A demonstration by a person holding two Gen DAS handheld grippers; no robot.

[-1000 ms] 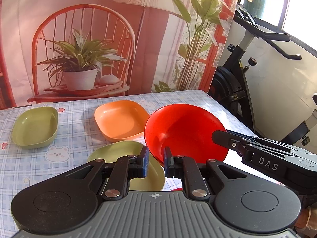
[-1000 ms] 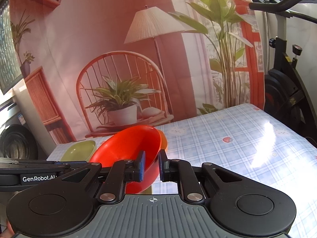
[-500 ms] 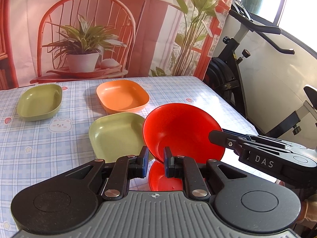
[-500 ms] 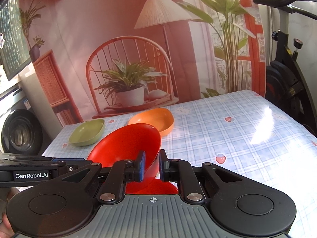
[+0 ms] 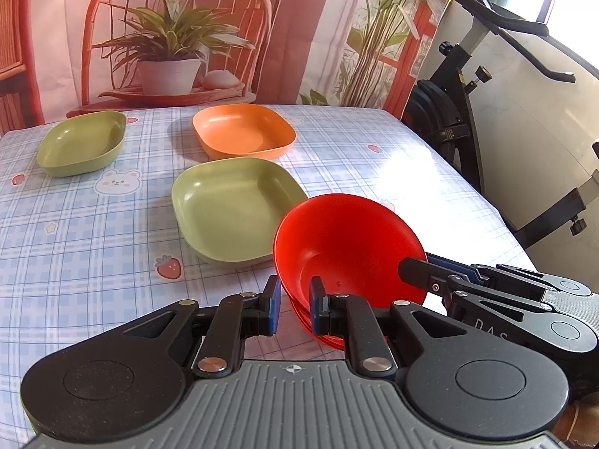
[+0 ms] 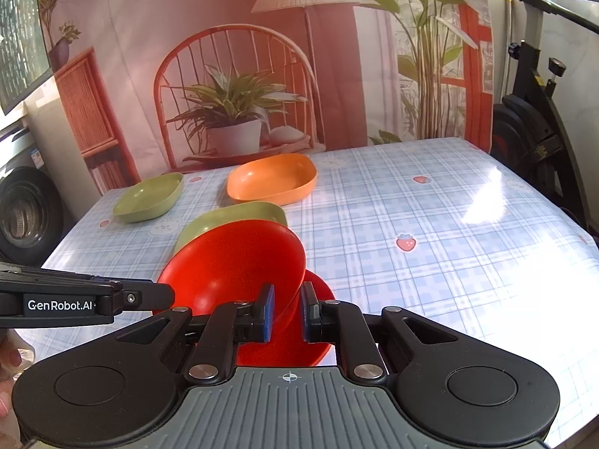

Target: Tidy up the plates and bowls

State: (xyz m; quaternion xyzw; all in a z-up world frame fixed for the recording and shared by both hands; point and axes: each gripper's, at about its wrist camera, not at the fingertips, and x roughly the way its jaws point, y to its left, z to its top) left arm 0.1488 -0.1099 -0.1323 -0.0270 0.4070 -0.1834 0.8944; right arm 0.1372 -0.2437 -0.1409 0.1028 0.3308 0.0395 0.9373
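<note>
A red bowl is held tilted, low over a second red bowl on the table. Both grippers grip its rim: my left gripper on the near left edge, my right gripper on the opposite edge, each shut on it. The right gripper also shows in the left wrist view, and the left gripper in the right wrist view. A green square plate, an orange square plate and a small green bowl lie on the checked tablecloth.
An exercise bike stands past the table's right edge. A printed backdrop hangs behind the table. A washing machine is at the far left in the right wrist view.
Both grippers have lowered the red bowl toward the table, down onto the second red bowl, which has come into view beneath it. The plates have not moved.
</note>
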